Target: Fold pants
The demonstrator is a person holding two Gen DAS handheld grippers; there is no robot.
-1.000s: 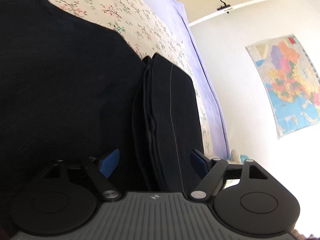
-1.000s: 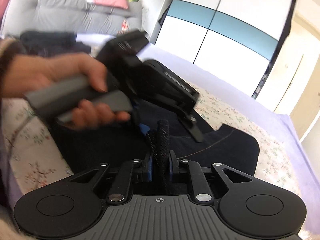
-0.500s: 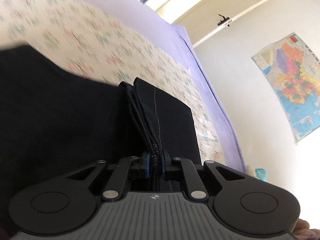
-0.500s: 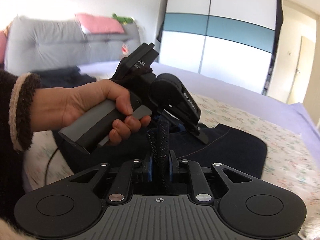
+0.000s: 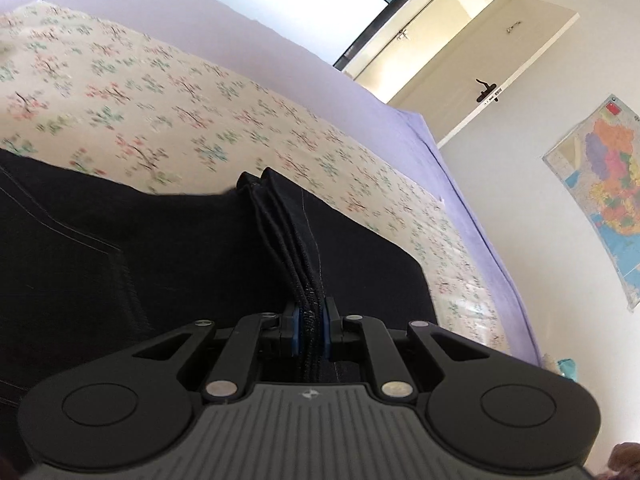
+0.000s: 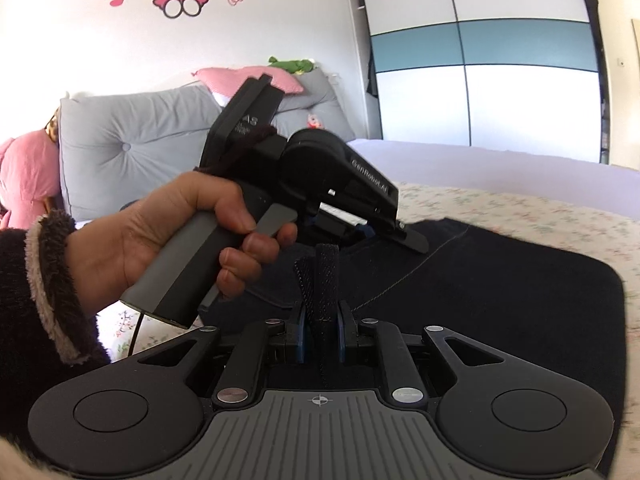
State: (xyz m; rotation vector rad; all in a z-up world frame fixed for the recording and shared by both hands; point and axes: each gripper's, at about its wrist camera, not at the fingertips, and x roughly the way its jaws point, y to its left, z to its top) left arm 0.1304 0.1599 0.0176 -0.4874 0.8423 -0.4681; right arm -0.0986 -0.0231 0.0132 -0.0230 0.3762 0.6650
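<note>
Both grippers, left gripper (image 5: pixel 310 330) and right gripper (image 6: pixel 321 338), pinch dark denim pants' (image 5: pixel 160 264) stacked edges; mid-fold, next carry both corners across evenly.

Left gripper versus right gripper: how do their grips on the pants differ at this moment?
The left gripper pinches a thick stack of several hem layers of the pants; the right gripper pinches one narrower fold that stands upright above it. In the right wrist view the left gripper shows in a bare hand; the right's hand is unseen. Both are shut on the same dark pants over the floral bedspread.
</note>
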